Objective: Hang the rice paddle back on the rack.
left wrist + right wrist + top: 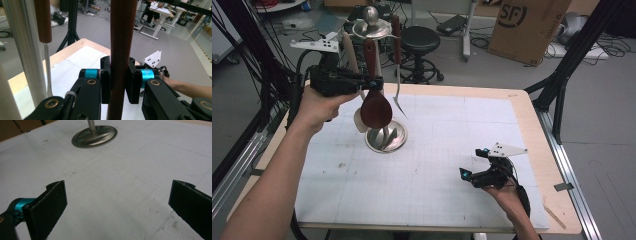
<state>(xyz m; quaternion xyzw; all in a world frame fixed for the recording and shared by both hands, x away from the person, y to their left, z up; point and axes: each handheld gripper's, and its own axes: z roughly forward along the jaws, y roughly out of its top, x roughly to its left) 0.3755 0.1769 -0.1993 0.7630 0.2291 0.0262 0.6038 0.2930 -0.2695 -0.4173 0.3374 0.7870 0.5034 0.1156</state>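
Above the far left part of the desk [522, 150], the left gripper [371, 82] pinches the dark wooden handle of a wooden spoon [375, 107] that hangs bowl-down on a steel utensil stand [386, 137]. From the left gripper view, both jaws press flat against the handle [121, 50], one on each side, with the handle upright between them. Beside it hang a metal fork [398, 97] with a brown handle and a pale utensil [351, 55]. The stand's round base rests on the white gridded mat [427, 175].

At the near right, the right gripper [479, 165] rests low over the mat with its jaws spread wide and nothing between them; the right gripper view shows the stand's base [94, 136] well ahead.

The step in hand looks like taking the spoon from its hook or hanging it there. To do it well, keep the handle upright, move it straight up or down at the hook, and steer clear of the fork just beside it so the light stand does not tip. The free gripper could steady the base.
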